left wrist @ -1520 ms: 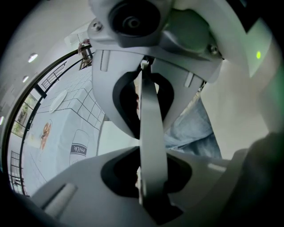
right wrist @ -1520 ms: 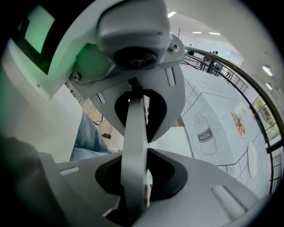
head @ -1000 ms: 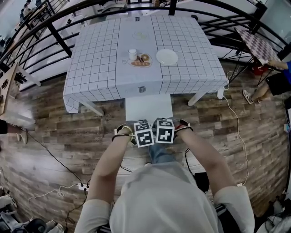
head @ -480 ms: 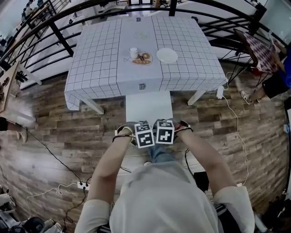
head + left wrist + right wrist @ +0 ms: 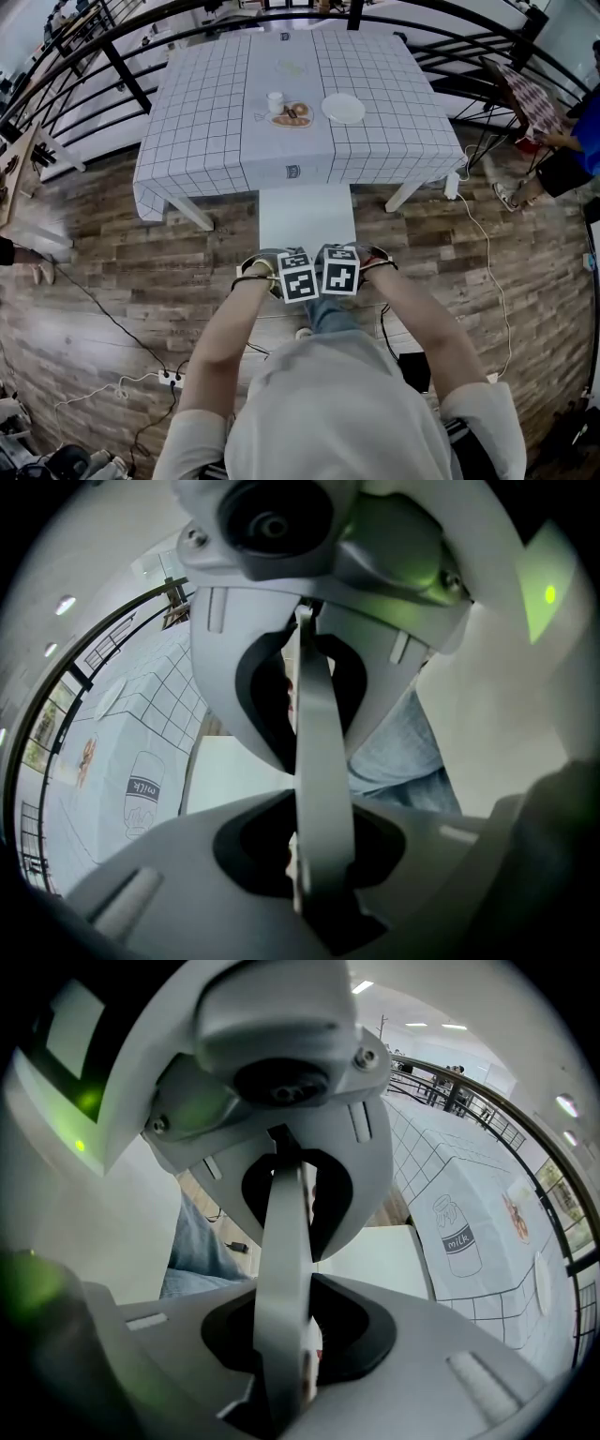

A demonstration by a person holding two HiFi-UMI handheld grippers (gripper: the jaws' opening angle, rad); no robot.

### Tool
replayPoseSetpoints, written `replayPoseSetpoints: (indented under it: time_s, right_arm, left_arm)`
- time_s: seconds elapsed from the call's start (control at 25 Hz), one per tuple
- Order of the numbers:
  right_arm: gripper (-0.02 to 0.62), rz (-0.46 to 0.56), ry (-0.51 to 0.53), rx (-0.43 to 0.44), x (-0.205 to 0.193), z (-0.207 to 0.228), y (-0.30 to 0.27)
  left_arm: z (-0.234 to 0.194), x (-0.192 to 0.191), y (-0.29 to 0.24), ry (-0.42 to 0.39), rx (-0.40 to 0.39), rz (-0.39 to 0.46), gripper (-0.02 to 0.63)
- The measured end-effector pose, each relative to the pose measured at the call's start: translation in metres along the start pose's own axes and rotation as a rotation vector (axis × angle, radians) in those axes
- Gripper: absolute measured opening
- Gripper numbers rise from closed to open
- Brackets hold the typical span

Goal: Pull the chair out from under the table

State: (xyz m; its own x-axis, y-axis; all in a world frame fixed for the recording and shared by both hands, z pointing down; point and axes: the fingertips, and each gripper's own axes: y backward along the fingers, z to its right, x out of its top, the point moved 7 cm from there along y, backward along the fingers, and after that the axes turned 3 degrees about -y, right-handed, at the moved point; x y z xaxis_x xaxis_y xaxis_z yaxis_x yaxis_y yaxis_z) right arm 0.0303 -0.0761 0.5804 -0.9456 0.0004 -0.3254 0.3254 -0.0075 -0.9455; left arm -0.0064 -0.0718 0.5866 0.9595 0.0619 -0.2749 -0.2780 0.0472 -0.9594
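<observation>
A white chair [image 5: 307, 220] stands half out from under the table [image 5: 206, 141], its seat showing in front of the grid-patterned cloth. Both grippers sit side by side at the chair's back, which their marker cubes hide in the head view. My left gripper [image 5: 298, 277] is shut on the thin white chair back [image 5: 319, 724], seen edge-on between its jaws. My right gripper [image 5: 339, 270] is shut on the same chair back [image 5: 281, 1241]. On the table lie a white plate [image 5: 344, 109], a cup [image 5: 275, 101] and a board with pastry [image 5: 292, 116].
A black railing [image 5: 112, 66] curves behind the table. Cables [image 5: 487, 253] and a power strip [image 5: 169, 380] lie on the wooden floor. Another person [image 5: 562, 159] stands at the right edge beside a small checkered table [image 5: 525, 89].
The table has drawn away toward the top of the head view and more of the chair seat shows. Both grippers keep their hold. The person at the right has shifted.
</observation>
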Motion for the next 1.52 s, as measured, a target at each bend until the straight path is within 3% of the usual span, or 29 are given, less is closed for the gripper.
replayPoseSetpoints:
  time_s: [1.52]
  right_arm:
    - [0.074,-0.005,0.0,0.032,-0.002,-0.096,0.001]
  left_arm:
    - [0.097,0.009,0.005,0.018,-0.005,0.005,0.077]
